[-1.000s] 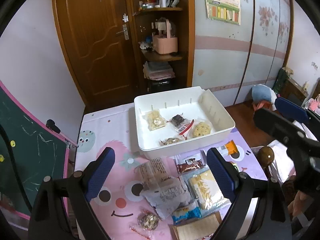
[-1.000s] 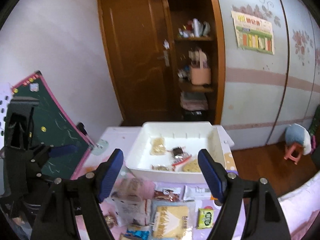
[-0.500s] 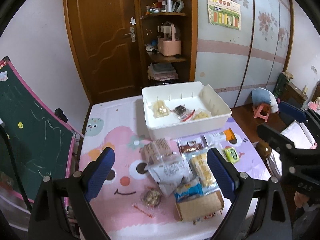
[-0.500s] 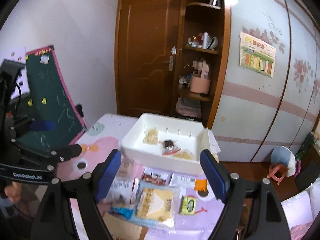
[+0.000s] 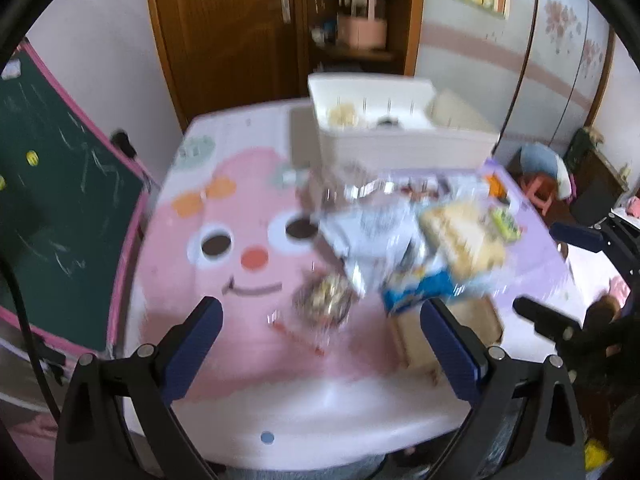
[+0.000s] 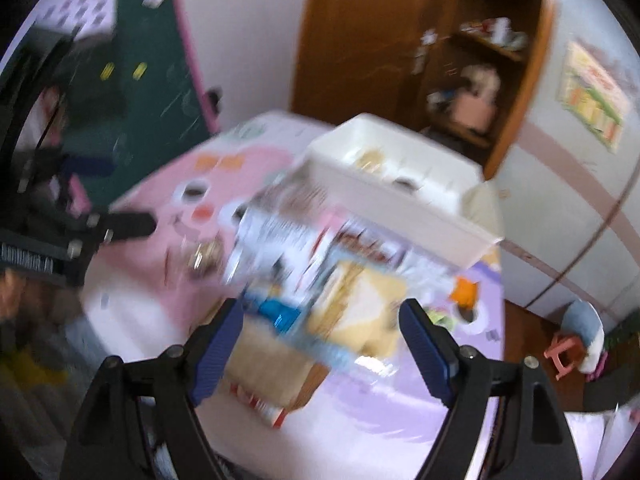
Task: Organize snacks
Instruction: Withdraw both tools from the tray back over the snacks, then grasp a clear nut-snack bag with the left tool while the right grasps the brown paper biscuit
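A pile of snack packets [image 5: 404, 240] lies on the pink cartoon table [image 5: 224, 216], in front of a white bin [image 5: 400, 136] that holds a few snacks. My left gripper [image 5: 320, 320] hovers over the table's near side with its jaws opening and nothing between them; a small clear nut packet [image 5: 326, 300] lies just past its tips. My right gripper [image 6: 322, 320] is open above a yellow biscuit pack [image 6: 360, 296], a blue packet [image 6: 280, 312] and a brown packet [image 6: 268, 372], gripping none. The white bin [image 6: 400, 184] sits beyond. Both views are blurred.
A green chalkboard [image 5: 52, 184] leans at the table's left side. A wooden door [image 5: 224, 32] and shelf unit [image 5: 356, 16] stand behind the bin. A small stool [image 6: 568, 352] is on the floor to the right. The right gripper [image 5: 560, 280] shows at the left view's right edge.
Both grippers have dropped toward the table and drawn back from the bin. The right one has rolled, tilting its view. The left jaws look slightly wider.
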`<state>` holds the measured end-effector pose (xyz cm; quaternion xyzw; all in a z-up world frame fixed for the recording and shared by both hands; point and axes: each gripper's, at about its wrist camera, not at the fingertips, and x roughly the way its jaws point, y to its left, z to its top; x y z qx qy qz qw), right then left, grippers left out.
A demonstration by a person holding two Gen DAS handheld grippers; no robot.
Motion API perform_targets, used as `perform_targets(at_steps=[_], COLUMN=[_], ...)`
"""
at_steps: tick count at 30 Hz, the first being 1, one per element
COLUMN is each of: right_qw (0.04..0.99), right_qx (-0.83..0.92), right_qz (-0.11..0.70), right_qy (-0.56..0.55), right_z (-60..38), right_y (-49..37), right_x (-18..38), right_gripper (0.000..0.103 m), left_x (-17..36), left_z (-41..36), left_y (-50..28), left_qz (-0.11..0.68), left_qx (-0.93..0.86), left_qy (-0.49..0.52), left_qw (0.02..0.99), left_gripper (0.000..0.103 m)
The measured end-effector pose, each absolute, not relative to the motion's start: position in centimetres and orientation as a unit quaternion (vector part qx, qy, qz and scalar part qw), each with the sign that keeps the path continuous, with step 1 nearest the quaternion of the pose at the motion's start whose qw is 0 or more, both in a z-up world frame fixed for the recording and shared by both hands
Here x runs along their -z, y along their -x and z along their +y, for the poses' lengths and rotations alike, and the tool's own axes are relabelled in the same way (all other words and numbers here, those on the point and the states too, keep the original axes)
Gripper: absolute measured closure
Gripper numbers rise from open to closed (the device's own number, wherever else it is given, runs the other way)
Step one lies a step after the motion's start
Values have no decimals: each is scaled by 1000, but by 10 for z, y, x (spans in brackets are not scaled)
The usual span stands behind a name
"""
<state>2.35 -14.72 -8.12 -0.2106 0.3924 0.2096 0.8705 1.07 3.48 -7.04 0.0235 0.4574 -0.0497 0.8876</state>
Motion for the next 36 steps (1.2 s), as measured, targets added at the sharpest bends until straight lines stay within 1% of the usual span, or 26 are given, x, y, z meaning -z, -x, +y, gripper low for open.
perform_targets(at_steps=[3,8,13,19,21,22,23,24,28,36], right_qw=[852,826,784,750,746,744,743,745,754,806], right_qx=[-232,-272,-315,-340,-346,-350,-355,-355,-352,-308], right_qz=[401,421,445,455,461,464,467,470,479,472], right_qy=[243,258,296,339,334,329,323,315,279,182], right_z=[-139,-131,-113,-91,-88,-88,-88,-88,-97,-137], right_y=[-20,-27,-36,-45,-51,-53,-55,-58,-63,-69], right_x=[104,123,151,173,175,175,175,174,169,135], right_gripper=[22,22,22,22,22,24,27,39,43,43], left_x=[89,112,126,134,136,139,141,143,153,173], left_z=[41,56,64,60,58,57,56,55,51,45], left_y=[-11,-21,-29,-42,-48,-53,-57,-60,-76,-94], left_qz=[477,514,534,542,544,546,548,550,557,575], left_qx=[48,48,46,55,57,57,59,61,69,91], left_qy=[-26,-12,-3,-22,-25,-24,-24,-24,-26,-32], left_qw=[877,856,844,838,837,835,834,833,827,813], left_gripper=[4,4,4,4,4,4,4,4,4,4])
